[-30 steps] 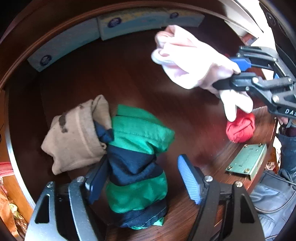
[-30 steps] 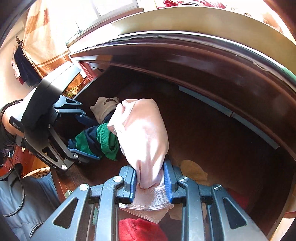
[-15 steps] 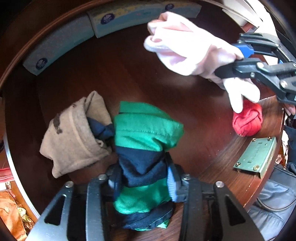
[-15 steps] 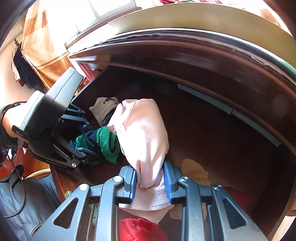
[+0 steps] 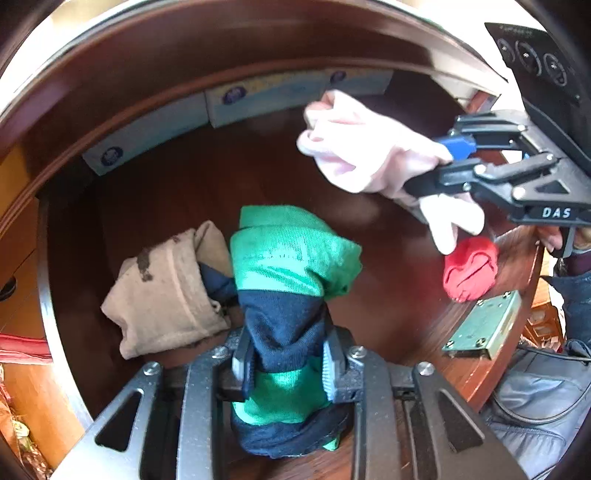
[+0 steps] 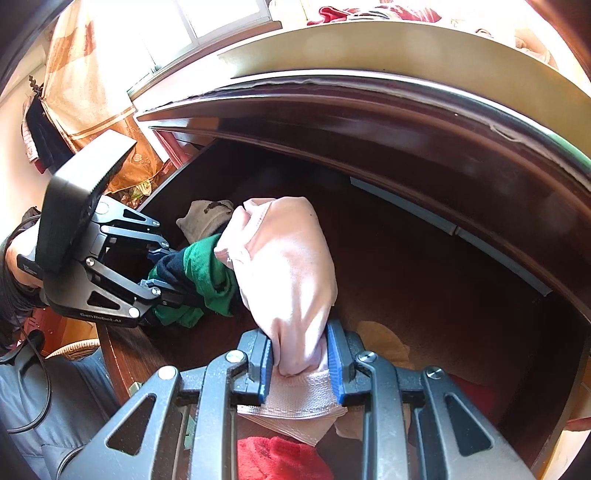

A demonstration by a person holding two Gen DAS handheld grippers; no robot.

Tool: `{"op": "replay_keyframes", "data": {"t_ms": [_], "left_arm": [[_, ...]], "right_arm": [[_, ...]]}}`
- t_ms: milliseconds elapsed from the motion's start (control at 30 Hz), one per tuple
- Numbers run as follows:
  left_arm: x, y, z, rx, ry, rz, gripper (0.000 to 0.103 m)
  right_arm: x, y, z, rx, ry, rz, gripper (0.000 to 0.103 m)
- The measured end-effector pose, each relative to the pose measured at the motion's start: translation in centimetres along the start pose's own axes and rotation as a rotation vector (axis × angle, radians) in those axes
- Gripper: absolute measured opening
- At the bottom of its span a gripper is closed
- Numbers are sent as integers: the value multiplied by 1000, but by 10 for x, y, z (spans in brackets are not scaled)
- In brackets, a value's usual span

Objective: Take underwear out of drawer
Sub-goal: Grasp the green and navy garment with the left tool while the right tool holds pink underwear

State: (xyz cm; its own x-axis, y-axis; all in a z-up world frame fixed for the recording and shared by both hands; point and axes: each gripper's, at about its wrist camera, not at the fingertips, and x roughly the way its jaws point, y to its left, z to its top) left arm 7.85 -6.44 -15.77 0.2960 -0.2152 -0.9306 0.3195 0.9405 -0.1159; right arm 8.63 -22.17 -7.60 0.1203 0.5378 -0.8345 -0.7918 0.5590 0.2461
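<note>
home bedroom: wooden drawer (image 5: 155,206), curtained window (image 6: 207,18), hung clothes (image 6: 40,136).

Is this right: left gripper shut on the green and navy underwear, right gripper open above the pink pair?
Not quite. The right gripper is not open: the right wrist view shows its fingers clamped on the pink underwear. The left gripper is indeed shut on the green and navy underwear, as the left wrist view shows.
</note>
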Motion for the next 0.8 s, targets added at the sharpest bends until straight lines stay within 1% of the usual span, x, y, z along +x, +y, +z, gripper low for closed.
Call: {"op": "replay_keyframes", "data": {"t_ms": [200, 300, 433, 533, 600, 700, 800], "left_arm": [[-21, 1, -13, 2, -96, 35, 25], [-47, 11, -24, -6, -143, 51, 25], [-63, 15, -34, -22, -209, 50, 25], [-67, 15, -35, -26, -248, 72, 25], [-73, 15, -37, -39, -271, 67, 25], [-81, 16, -44, -51, -301, 81, 25], [-88, 18, -48, -67, -327, 82, 25]], "right_arm": [[-4, 3, -2, -6, -18, -19, 27], [-9, 4, -4, -7, -40, -16, 27], [-15, 4, -7, -7, -78, -9, 27], [-18, 3, -10, -8, -90, -14, 27], [-21, 3, -12, -7, -96, -16, 27], [-25, 2, -13, -6, -111, -20, 27], [-31, 4, -15, -11, -140, -26, 27]]}}
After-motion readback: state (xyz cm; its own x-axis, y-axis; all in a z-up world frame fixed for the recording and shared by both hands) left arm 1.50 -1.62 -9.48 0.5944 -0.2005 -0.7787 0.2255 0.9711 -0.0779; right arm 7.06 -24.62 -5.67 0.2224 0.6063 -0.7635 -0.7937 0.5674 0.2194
